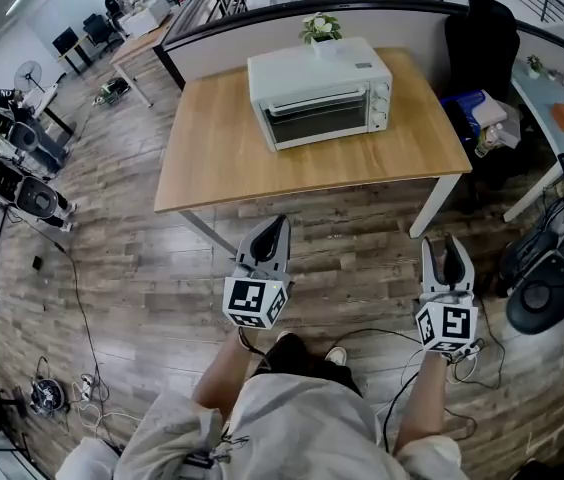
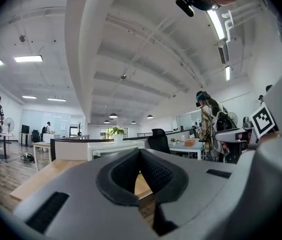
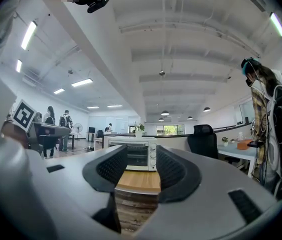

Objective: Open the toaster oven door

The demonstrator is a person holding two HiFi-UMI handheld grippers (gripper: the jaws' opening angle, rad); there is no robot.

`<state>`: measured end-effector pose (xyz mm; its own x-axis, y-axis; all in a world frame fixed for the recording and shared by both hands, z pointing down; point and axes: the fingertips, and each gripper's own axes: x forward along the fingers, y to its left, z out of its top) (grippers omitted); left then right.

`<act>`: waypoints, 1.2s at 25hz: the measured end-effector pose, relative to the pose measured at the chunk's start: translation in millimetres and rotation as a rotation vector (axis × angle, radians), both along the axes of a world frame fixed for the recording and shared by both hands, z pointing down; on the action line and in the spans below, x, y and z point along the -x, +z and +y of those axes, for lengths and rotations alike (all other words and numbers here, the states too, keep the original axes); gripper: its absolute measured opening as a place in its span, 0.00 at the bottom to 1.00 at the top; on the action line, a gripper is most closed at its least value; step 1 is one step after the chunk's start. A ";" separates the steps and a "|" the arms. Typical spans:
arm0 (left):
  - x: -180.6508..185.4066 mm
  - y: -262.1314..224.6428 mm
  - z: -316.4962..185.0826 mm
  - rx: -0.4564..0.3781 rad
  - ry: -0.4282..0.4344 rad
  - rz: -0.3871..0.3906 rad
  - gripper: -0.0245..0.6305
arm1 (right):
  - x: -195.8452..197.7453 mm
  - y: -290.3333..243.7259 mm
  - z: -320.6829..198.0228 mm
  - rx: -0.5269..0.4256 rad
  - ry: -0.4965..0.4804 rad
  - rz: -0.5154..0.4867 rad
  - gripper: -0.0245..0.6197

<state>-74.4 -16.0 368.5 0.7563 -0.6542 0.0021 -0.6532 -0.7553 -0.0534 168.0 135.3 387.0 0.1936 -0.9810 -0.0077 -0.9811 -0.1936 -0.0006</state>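
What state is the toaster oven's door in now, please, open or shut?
Shut: the door sits upright and flush with the front of the toaster oven.

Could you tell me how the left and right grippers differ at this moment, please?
The left gripper has its jaws meeting at the tips, while the right gripper has its jaws apart. The right gripper view frames the toaster oven between its jaws, whereas the left gripper view shows it left of its jaws. Both are empty and hang over the floor, short of the table.
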 end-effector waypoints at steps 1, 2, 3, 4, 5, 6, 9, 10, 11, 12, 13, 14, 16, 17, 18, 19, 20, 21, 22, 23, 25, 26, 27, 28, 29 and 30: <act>1.5 0.4 -0.1 0.000 -0.005 -0.002 0.06 | 0.3 0.8 -0.5 0.002 -0.004 0.000 0.32; 3.1 0.6 -0.5 0.000 -0.011 -0.002 0.06 | 0.5 1.2 -1.0 0.003 -0.007 -0.001 0.32; 4.6 0.6 -1.4 0.001 -0.018 0.000 0.06 | 0.3 1.3 -2.2 0.003 -0.010 -0.001 0.32; 5.9 0.4 -2.7 0.001 -0.024 0.003 0.06 | -0.2 1.2 -4.0 0.003 -0.013 0.000 0.32; 7.0 0.6 -4.1 0.000 -0.029 0.006 0.06 | -0.5 1.2 -6.0 0.003 -0.014 0.000 0.32; 8.3 1.3 -5.4 0.000 -0.033 0.008 0.06 | -0.4 1.3 -8.0 0.002 -0.015 0.002 0.32; 10.5 5.7 -10.6 0.003 -0.044 0.014 0.06 | 0.1 0.8 -13.8 0.001 -0.018 0.017 0.33; 10.4 6.9 -13.0 0.005 -0.047 0.018 0.06 | -0.6 0.6 -16.2 0.001 -0.019 0.021 0.33; 10.2 8.1 -15.4 0.008 -0.050 0.021 0.06 | -1.3 0.7 -18.8 0.003 -0.021 0.023 0.33; 10.3 9.4 -17.8 0.011 -0.051 0.023 0.06 | -1.6 1.3 -21.5 0.006 -0.022 0.025 0.33; 10.6 10.8 -20.4 0.013 -0.053 0.024 0.06 | -1.5 2.1 -24.4 0.009 -0.023 0.028 0.33; 11.2 12.1 -23.3 0.015 -0.055 0.026 0.06 | -1.0 2.9 -27.6 0.012 -0.024 0.031 0.33; 12.5 14.2 -30.8 0.016 -0.060 0.033 0.06 | -0.2 4.3 -35.6 0.018 -0.028 0.040 0.33; 12.8 15.4 -35.5 0.015 -0.063 0.036 0.06 | -0.1 4.6 -40.3 0.019 -0.030 0.044 0.33; 12.7 16.8 -41.0 0.015 -0.067 0.038 0.06 | -0.4 5.1 -45.5 0.020 -0.032 0.047 0.33; 12.0 18.3 -47.0 0.016 -0.070 0.041 0.06 | -0.8 5.7 -51.3 0.021 -0.036 0.050 0.33; 11.0 19.9 -53.4 0.017 -0.073 0.045 0.06 | -1.6 6.8 -57.6 0.022 -0.042 0.054 0.33; 9.6 21.4 -60.2 0.019 -0.075 0.048 0.06 | -2.7 8.1 -64.7 0.024 -0.050 0.061 0.33; 8.0 22.8 -67.4 0.019 -0.077 0.051 0.06 | -3.9 9.5 -72.7 0.027 -0.060 0.071 0.33; 6.4 24.0 -75.2 0.019 -0.079 0.053 0.06 | -5.2 10.3 -81.4 0.031 -0.066 0.078 0.33; 2.9 25.9 -92.3 0.015 -0.082 0.056 0.06 | -7.8 9.6 -99.7 0.042 -0.066 0.079 0.33; 0.9 26.2 -101.5 0.011 -0.084 0.056 0.06 | -9.1 8.3 -109.3 0.046 -0.066 0.079 0.33; -1.0 25.8 -110.9 0.007 -0.086 0.056 0.06 | -10.2 6.9 -119.2 0.050 -0.069 0.081 0.33; -2.5 25.0 -120.4 0.002 -0.088 0.056 0.06 | -11.2 5.7 -129.5 0.054 -0.073 0.084 0.33; -3.5 24.0 -129.8 -0.001 -0.090 0.057 0.06 | -11.9 4.8 -140.2 0.059 -0.077 0.088 0.33; -3.9 22.9 -139.2 -0.003 -0.093 0.059 0.06 | -12.1 3.8 -151.2 0.063 -0.081 0.091 0.33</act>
